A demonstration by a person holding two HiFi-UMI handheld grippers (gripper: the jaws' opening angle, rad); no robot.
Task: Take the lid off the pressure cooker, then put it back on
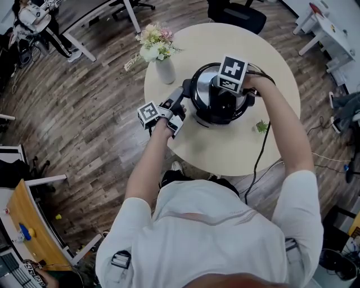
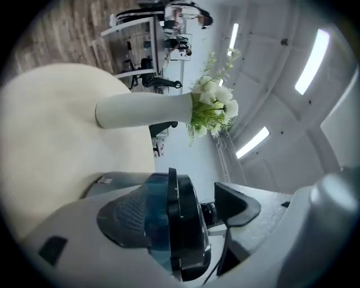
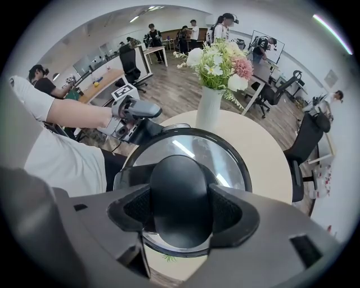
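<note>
The pressure cooker (image 1: 206, 117) stands in the middle of a round cream table (image 1: 225, 152) with its glass lid (image 3: 225, 163) seated on it. My right gripper (image 3: 183, 211) points straight down, and its pads press on both sides of the black oval lid knob (image 3: 181, 197). My left gripper (image 1: 183, 98) lies level at the cooker's left side, rolled onto its side. The black side handle (image 2: 183, 225) sits between its jaws. One pad (image 2: 126, 216) is against the handle and the other pad (image 2: 239, 205) stands apart from it.
A white vase of flowers (image 1: 165, 70) stands on the table just behind the left gripper, close to the cooker. A black cable (image 1: 259, 157) runs off the front edge near a small green sprig (image 1: 261, 126). Desks and chairs (image 1: 236, 14) ring the table.
</note>
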